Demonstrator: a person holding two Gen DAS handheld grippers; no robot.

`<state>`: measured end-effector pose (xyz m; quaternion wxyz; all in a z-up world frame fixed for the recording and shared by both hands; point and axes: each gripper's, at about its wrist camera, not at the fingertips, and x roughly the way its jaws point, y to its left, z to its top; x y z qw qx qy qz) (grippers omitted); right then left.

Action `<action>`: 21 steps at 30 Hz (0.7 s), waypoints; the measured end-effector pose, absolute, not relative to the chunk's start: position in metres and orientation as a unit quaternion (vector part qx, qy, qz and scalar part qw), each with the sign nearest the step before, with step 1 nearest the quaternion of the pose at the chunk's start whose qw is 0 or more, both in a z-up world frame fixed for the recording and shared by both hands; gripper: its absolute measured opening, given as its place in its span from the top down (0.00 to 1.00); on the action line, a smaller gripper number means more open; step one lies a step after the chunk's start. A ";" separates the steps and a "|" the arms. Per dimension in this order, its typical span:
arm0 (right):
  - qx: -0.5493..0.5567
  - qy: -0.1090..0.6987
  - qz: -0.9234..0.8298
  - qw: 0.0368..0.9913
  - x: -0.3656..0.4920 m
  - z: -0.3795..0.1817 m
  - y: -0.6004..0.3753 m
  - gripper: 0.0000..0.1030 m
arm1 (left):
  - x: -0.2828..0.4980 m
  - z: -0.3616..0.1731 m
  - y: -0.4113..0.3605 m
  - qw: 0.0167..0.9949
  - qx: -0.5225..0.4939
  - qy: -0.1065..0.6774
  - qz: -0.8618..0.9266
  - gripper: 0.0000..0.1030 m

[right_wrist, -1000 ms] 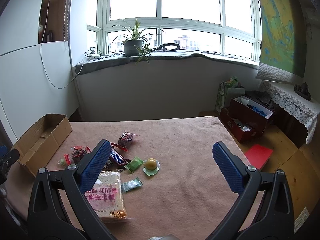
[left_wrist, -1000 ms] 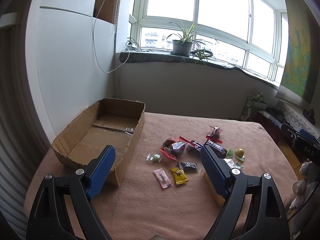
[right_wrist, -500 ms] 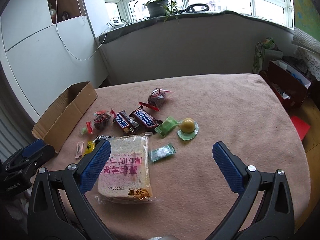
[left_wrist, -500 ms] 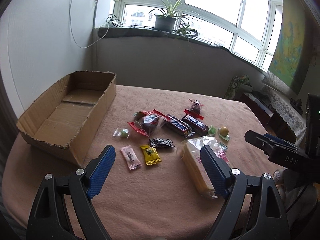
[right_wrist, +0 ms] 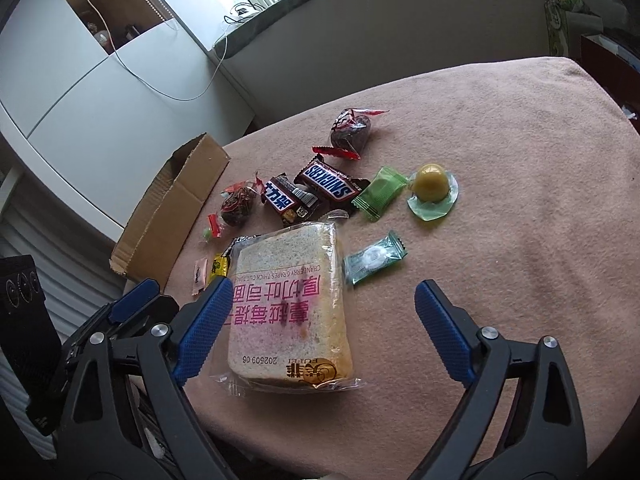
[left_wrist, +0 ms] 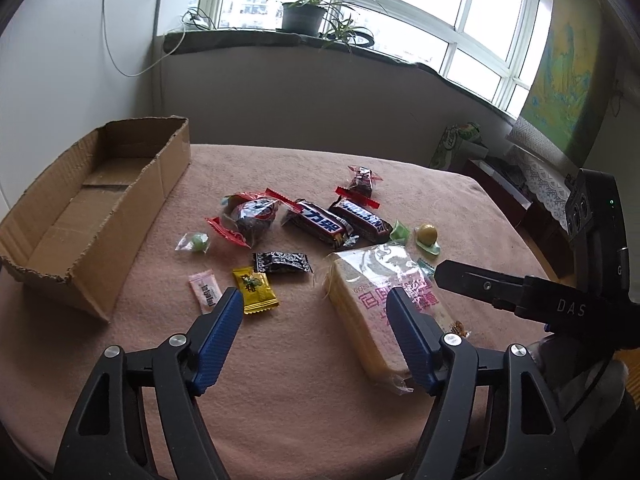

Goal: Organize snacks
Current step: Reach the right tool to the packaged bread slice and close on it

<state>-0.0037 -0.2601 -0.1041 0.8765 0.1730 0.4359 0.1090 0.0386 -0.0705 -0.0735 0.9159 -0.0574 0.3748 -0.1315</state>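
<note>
Right wrist view: I've tipped both grippers down from window toward snacks. Right gripper (right_wrist: pixel 324 332) jaws wide but closing, bread pack (right_wrist: pixel 290 304) between, untouched. Left gripper (left_wrist: pixel 316 336) likewise closing, nothing held. Cardboard box (left_wrist: pixel 48 256) on desk (left_wrist: pixel 280 400) empty; sorting not begun.

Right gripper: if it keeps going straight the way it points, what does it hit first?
Probably the bread pack: it lies just ahead between the closing, still empty jaws of the right gripper, nearer the left finger. Depth is hard to judge here.
</note>
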 end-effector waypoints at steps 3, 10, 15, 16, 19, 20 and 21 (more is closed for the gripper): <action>0.183 0.444 0.119 0.869 0.000 -0.109 -0.261 0.15 | 0.041 -0.077 -0.074 0.913 -0.057 0.380 -0.138 0.33; 0.198 0.460 0.142 0.854 0.007 -0.118 -0.259 0.27 | 0.048 -0.085 -0.079 0.899 -0.075 0.398 -0.164 0.39; 0.207 0.473 0.157 0.842 0.012 -0.125 -0.258 0.40 | 0.056 -0.097 -0.082 0.877 -0.110 0.425 -0.194 0.47; 0.207 0.476 0.160 0.839 0.014 -0.127 -0.258 0.42 | 0.059 -0.100 -0.083 0.872 -0.116 0.431 -0.200 0.50; 0.206 0.481 0.164 0.836 0.016 -0.130 -0.255 0.45 | 0.063 -0.108 -0.083 0.860 -0.136 0.443 -0.214 0.52; 0.207 0.482 0.167 0.835 0.017 -0.130 -0.255 0.46 | 0.064 -0.110 -0.083 0.856 -0.142 0.445 -0.219 0.53; 0.209 0.483 0.169 0.833 0.018 -0.131 -0.256 0.47 | 0.065 -0.111 -0.083 0.853 -0.147 0.447 -0.225 0.55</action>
